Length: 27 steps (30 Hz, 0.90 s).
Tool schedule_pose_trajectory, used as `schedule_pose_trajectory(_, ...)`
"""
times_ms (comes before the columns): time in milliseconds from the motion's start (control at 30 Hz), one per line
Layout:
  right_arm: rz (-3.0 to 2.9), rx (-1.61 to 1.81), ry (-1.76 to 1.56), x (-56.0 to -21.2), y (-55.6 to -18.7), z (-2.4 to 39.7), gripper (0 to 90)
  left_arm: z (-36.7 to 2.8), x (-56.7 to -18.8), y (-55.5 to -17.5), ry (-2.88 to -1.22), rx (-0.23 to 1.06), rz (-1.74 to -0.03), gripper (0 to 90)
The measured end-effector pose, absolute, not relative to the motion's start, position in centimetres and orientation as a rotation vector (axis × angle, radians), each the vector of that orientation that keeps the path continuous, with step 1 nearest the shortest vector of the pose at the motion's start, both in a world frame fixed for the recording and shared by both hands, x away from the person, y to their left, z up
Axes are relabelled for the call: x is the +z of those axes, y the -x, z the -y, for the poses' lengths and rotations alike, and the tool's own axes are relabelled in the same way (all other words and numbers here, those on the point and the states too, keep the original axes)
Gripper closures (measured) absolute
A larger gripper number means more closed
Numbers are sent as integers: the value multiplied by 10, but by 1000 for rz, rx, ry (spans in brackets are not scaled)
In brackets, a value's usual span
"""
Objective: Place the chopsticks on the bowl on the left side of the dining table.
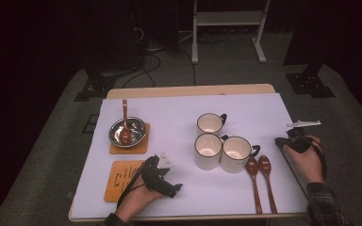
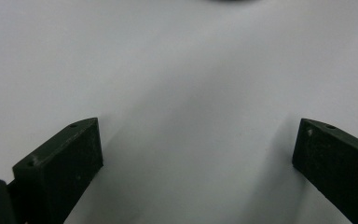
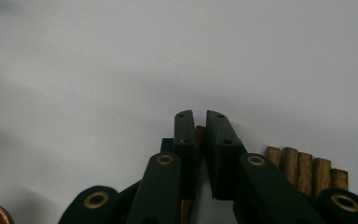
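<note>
The right claw (image 3: 199, 114) is almost shut & pinches a thin brown wooden stick (image 3: 199, 133) between its two black pads. Just beside it, on one side in the right gripper view, lies a short row of round brown wooden sticks (image 3: 307, 170), side by side on the white tabletop (image 3: 121, 70). In the high view the right claw (image 1: 294, 139) sits at the right edge of the tabletop w/ the hand (image 1: 306, 162) behind it.

The left claw (image 2: 198, 140) is wide open w/ nothing in it, just white tabletop under the gap. In the high view the left claw (image 1: 174, 188) is low at the front, near a flat orange-brown wooden square mat (image 1: 118, 181).

In the middle stand 3 white round cups w/ dark rims (image 1: 208, 149), close together, the front two touching. Right of them lie 2 brown wooden spoons (image 1: 259, 174), side by side, well apart from both claws. At the back left a shiny metal bowl (image 1: 136, 129) sits on another wooden square mat (image 1: 143, 147), w/ a third brown spoon (image 1: 125, 120) resting in it
</note>
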State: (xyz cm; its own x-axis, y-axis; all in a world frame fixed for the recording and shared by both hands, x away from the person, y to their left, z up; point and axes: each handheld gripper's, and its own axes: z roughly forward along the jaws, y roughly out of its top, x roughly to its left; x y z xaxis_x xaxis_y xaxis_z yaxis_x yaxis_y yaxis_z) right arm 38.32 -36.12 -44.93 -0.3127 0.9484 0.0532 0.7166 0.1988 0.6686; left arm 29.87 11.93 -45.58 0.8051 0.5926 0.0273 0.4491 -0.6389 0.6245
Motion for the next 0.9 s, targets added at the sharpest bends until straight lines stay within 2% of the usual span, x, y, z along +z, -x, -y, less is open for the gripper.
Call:
schedule_pose_trajectory(467, -2120, 870, -1560, -447, -385, 357, 832, -119, -456, -298, -2369, 306, -766, 6)
schedule_pose_trajectory(900, -2152, 899, -1524, -442, -395, 337, 837, -120, -456, -298, -2361, 303, -767, 5)
